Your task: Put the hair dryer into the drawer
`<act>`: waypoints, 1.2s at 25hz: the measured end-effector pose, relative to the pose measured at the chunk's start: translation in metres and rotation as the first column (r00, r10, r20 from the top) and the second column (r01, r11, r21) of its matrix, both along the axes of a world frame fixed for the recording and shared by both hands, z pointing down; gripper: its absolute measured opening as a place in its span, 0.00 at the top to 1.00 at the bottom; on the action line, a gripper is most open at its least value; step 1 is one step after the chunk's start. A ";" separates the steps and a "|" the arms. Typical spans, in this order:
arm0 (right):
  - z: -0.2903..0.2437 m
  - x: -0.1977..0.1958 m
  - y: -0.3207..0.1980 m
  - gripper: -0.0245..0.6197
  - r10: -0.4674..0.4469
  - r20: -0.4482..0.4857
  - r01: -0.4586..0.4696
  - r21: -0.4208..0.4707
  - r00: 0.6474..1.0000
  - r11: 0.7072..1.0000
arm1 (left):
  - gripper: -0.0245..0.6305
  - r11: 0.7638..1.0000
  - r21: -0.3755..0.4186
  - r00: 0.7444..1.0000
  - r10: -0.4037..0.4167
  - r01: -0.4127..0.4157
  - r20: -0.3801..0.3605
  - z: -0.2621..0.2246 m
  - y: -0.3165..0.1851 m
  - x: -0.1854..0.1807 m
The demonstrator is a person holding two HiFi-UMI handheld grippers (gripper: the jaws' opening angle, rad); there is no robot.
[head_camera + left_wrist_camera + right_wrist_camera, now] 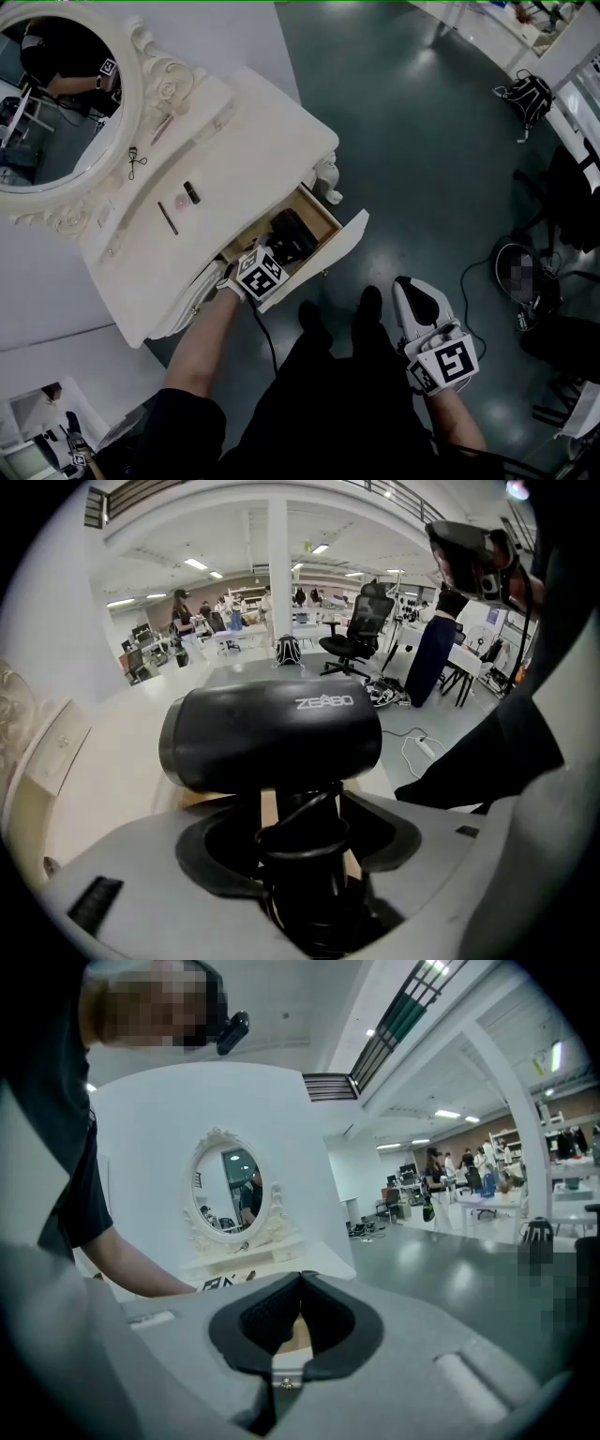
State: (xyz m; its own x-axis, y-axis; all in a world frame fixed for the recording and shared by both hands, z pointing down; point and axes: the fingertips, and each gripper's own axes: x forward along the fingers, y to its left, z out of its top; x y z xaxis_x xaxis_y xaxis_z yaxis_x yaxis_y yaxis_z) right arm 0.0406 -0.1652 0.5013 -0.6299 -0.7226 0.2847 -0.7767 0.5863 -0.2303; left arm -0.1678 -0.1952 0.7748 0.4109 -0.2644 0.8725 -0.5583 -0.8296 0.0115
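Observation:
A black hair dryer point(291, 236) is inside the open wooden drawer point(342, 246) of a white vanity table point(234, 141). My left gripper point(278, 251) reaches down into the drawer and is shut on the dryer's handle. In the left gripper view the dryer's body point(272, 733) lies crosswise above the jaws, and the handle, wrapped in its cord point(305, 841), stands between them. The cord trails from the drawer toward the person. My right gripper point(406, 286) hangs beside the person's legs, right of the drawer. Its jaws point(300, 1283) meet at the tips with nothing in them.
An oval mirror point(56, 94) stands at the back of the vanity. A dark small object point(191, 192), a thin stick point(168, 217) and a small tool point(136, 161) lie on its top. A backpack point(527, 94) and cables point(516, 272) sit on the glossy floor at right.

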 end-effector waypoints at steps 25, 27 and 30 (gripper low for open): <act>0.015 0.036 0.000 0.96 0.085 -0.018 -0.086 -0.047 0.996 0.995 | 0.57 0.980 -0.186 0.985 0.103 -0.076 0.141 0.081 -0.034 0.014; 0.012 0.036 -0.003 0.96 0.089 0.005 -0.088 -0.039 0.996 0.995 | 0.57 0.978 -0.196 0.984 0.101 -0.071 0.148 0.087 -0.038 0.014; 0.017 0.040 -0.005 0.96 0.096 -0.011 -0.097 -0.046 0.995 0.994 | 0.57 0.974 -0.218 0.984 0.094 -0.060 0.154 0.096 -0.040 0.013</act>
